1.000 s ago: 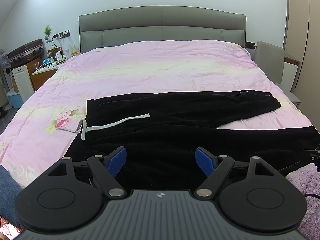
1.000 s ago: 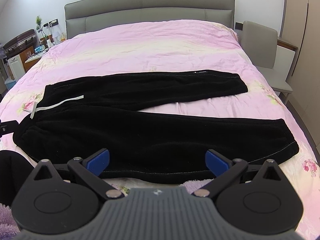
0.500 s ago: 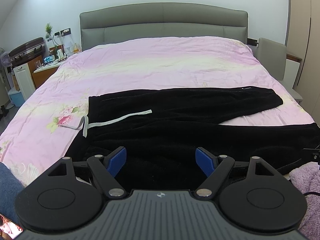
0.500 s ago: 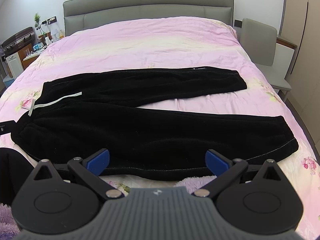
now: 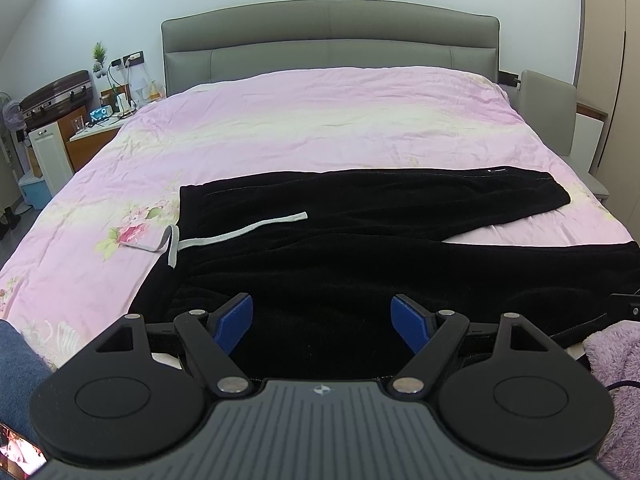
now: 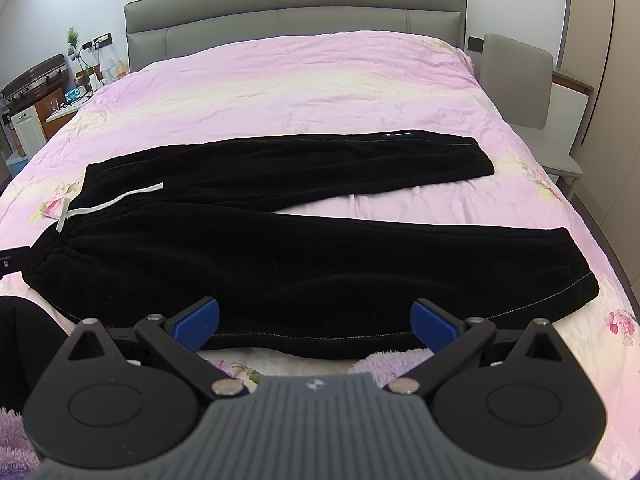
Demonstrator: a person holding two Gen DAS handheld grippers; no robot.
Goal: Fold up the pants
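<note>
Black fleece pants point(image 5: 360, 240) lie spread flat across the pink bedspread, waistband to the left with a grey drawstring point(image 5: 240, 232), both legs running right. They also show in the right wrist view point(image 6: 280, 248), the near leg's cuff at the right. My left gripper point(image 5: 322, 322) is open and empty, hovering over the near waist area. My right gripper point(image 6: 316, 322) is open and empty, just above the near leg's lower edge.
The bed point(image 5: 320, 120) has a grey headboard point(image 5: 332, 40). A nightstand with small items point(image 5: 100, 120) stands at the left, a grey chair point(image 6: 520, 80) at the right. A fuzzy purple fabric point(image 5: 616, 352) lies at the near edge.
Both grippers have moved slightly forward and lower towards the pants; the pants appear a little lower in the views. Both stay open.
</note>
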